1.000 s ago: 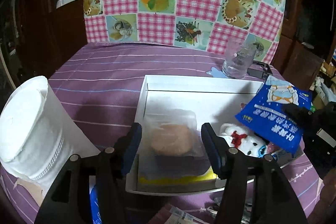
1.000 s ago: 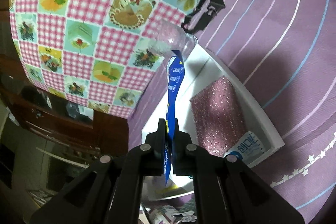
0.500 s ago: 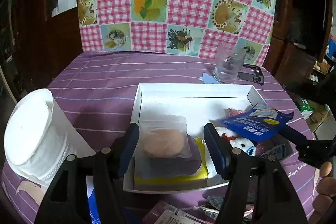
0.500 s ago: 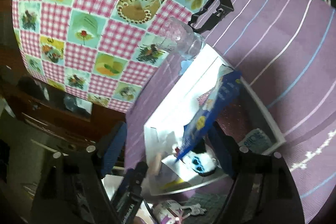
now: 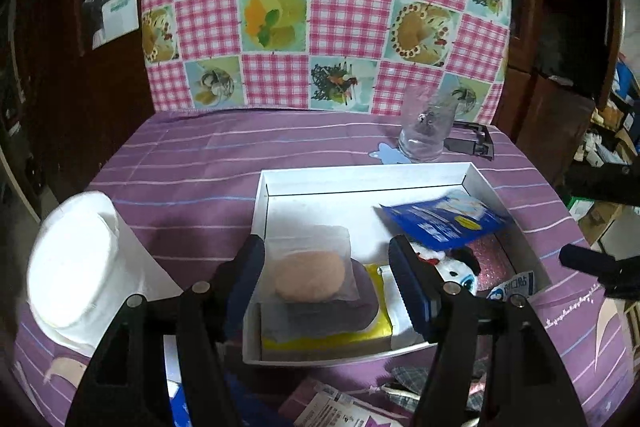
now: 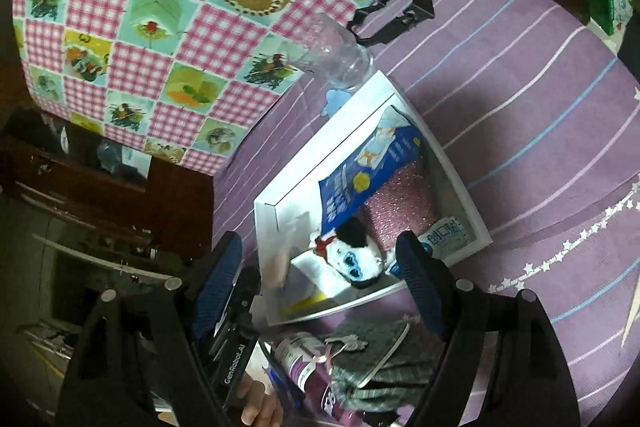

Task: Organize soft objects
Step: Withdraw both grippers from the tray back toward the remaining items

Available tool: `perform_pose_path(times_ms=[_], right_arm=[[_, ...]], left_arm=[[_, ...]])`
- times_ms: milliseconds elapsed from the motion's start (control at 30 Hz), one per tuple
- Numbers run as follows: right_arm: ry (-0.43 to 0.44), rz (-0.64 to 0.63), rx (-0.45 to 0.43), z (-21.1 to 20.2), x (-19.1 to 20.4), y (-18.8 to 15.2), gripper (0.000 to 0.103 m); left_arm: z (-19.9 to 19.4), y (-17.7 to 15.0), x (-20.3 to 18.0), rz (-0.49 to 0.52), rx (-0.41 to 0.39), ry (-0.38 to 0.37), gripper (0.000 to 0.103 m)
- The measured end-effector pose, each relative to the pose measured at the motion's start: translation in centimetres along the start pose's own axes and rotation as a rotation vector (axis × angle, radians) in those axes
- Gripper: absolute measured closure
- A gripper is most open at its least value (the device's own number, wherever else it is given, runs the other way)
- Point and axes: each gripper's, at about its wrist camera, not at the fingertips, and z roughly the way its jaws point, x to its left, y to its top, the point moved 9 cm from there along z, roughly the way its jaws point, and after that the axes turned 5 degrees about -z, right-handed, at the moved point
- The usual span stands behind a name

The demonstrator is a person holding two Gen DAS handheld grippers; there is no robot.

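A white tray (image 5: 360, 174) (image 6: 460, 183) sits on the purple cloth. In it lie a blue packet (image 5: 440, 223) (image 6: 368, 179), a white plush toy (image 5: 456, 269) (image 6: 352, 259), a pink glitter pad (image 5: 492, 263) (image 6: 404, 207), and a bagged beige puff (image 5: 310, 275) on a purple and yellow sponge (image 5: 360, 331). My left gripper (image 5: 326, 275) is open, its jaws either side of the puff. My right gripper (image 6: 316, 279) is open and empty above the tray's near end; its fingers (image 5: 588, 263) show at the right of the left wrist view.
A white paper roll (image 5: 76, 263) stands left of the tray. A clear glass (image 5: 426, 135) (image 6: 340, 55) and a black clip (image 5: 472, 141) (image 6: 396, 11) stand behind it. A grey checked cloth (image 6: 380, 359) and packets (image 5: 332, 403) lie at the front edge.
My right gripper opened and let go of the blue packet, which dropped flat into the tray over the plush toy and glitter pad. The right gripper drew back. The left gripper rose a little.
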Motion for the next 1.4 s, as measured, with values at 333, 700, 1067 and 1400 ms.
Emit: perform_pose_path(times_ms=[333, 700, 1067, 1400], right_arm=[[-0.079, -0.133, 0.013, -1.3, 1.2, -0.5, 0.023], [-0.134, -0.281, -0.1, -2.5, 3.4, 0.1, 0.023], [-0.168, -0.55, -0.31, -4.1, 8.9, -3.8, 0.023], [-0.247, -0.649, -0.284, -3.6, 2.9, -8.4, 0.023]], left_arm=[[-1.8, 0.4, -0.3, -0.002, 0.042, 0.005, 0.038], [-6.4, -1.3, 1.7, -0.007, -0.063, 0.077, 0.036], [-10.2, -6.2, 7.7, 0.038, -0.065, 0.142, 0.036], [-9.6, -10.7, 10.8, -0.061, 0.004, -0.003, 0.036]])
